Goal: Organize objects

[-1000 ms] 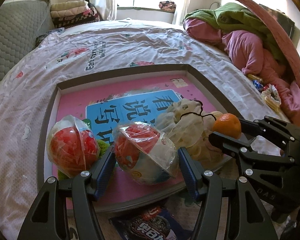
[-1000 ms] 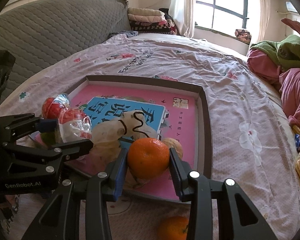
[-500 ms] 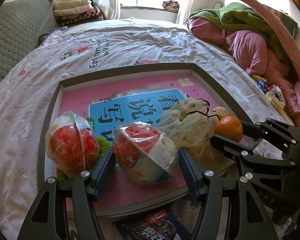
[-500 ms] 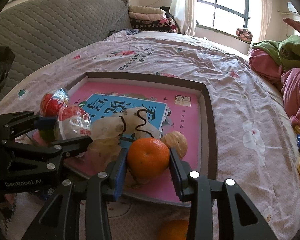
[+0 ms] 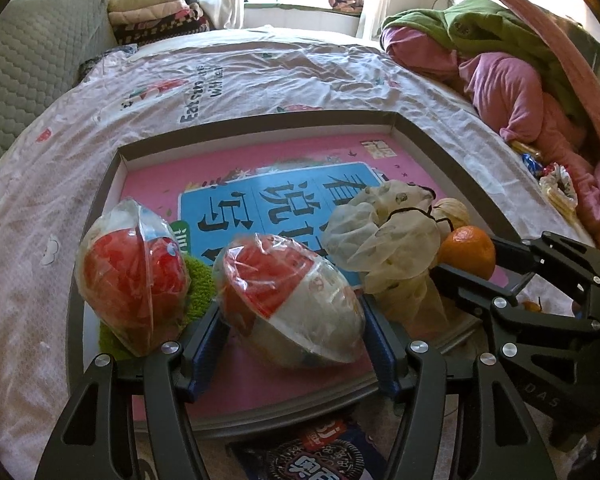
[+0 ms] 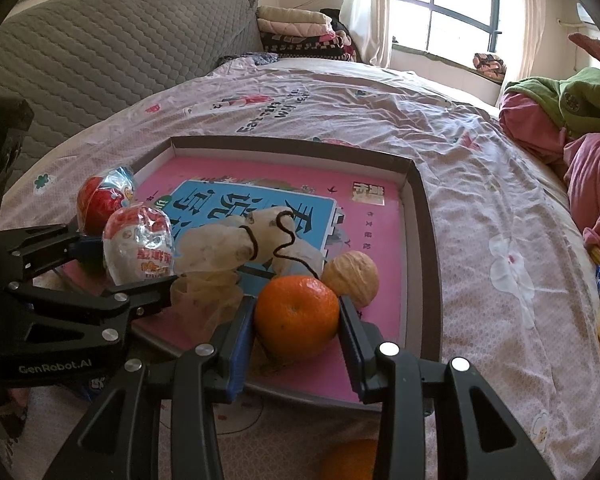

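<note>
A shallow grey-rimmed tray (image 5: 260, 126) with a pink and blue printed floor lies on the bed. My left gripper (image 5: 292, 322) is shut on a plastic-wrapped red and white egg toy (image 5: 288, 296) over the tray's near edge. A second wrapped egg (image 5: 132, 276) stands just left of it, on a green fuzzy thing (image 5: 198, 284). In the right wrist view my right gripper (image 6: 297, 320) is shut on an orange (image 6: 296, 308) above the tray's near right part. A walnut (image 6: 352, 278) sits behind the orange. Between the grippers lies a cream mesh pouch (image 6: 236, 244) with a black cord.
A second orange (image 6: 352, 460) lies on the bedsheet under my right gripper. A dark cookie packet (image 5: 312, 456) lies in front of the tray. Snack packets (image 5: 556, 184) and piled clothes (image 5: 500, 80) are at the right, a grey quilted headboard (image 6: 100, 60) at the left.
Both grippers keep their holds and barely move. In the right wrist view the walnut shows more from behind the orange.
</note>
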`<state>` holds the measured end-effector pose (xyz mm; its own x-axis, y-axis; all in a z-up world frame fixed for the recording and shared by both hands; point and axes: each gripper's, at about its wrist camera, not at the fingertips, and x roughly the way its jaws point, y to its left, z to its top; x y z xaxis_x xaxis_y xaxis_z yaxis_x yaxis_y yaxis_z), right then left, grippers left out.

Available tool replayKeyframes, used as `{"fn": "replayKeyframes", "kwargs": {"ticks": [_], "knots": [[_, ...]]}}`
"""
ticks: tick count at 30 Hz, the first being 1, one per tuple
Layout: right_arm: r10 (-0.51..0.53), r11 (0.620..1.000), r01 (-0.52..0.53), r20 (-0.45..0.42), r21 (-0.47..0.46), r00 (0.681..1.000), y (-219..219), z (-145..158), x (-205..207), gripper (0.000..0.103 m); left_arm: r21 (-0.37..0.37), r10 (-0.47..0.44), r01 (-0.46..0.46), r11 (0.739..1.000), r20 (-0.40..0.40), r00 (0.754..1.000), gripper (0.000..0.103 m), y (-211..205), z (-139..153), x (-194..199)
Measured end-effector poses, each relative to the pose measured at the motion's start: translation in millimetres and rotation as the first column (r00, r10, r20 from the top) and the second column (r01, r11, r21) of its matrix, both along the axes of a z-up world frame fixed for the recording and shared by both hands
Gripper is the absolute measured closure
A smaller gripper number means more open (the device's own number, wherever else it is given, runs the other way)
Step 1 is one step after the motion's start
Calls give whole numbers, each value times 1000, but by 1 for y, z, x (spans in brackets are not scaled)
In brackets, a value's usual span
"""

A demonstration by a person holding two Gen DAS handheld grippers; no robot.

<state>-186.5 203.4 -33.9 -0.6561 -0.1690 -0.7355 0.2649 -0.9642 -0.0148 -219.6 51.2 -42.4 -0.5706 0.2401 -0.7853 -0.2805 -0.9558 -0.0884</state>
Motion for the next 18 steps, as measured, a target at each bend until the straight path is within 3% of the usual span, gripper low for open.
{"fn": "replayKeyframes", "kwargs": {"ticks": [18], "knots": [[-16, 999, 17, 28, -37, 999, 6, 0, -1, 62, 4, 2, -2, 1000, 1, 1000, 37, -1, 1, 0]]}}
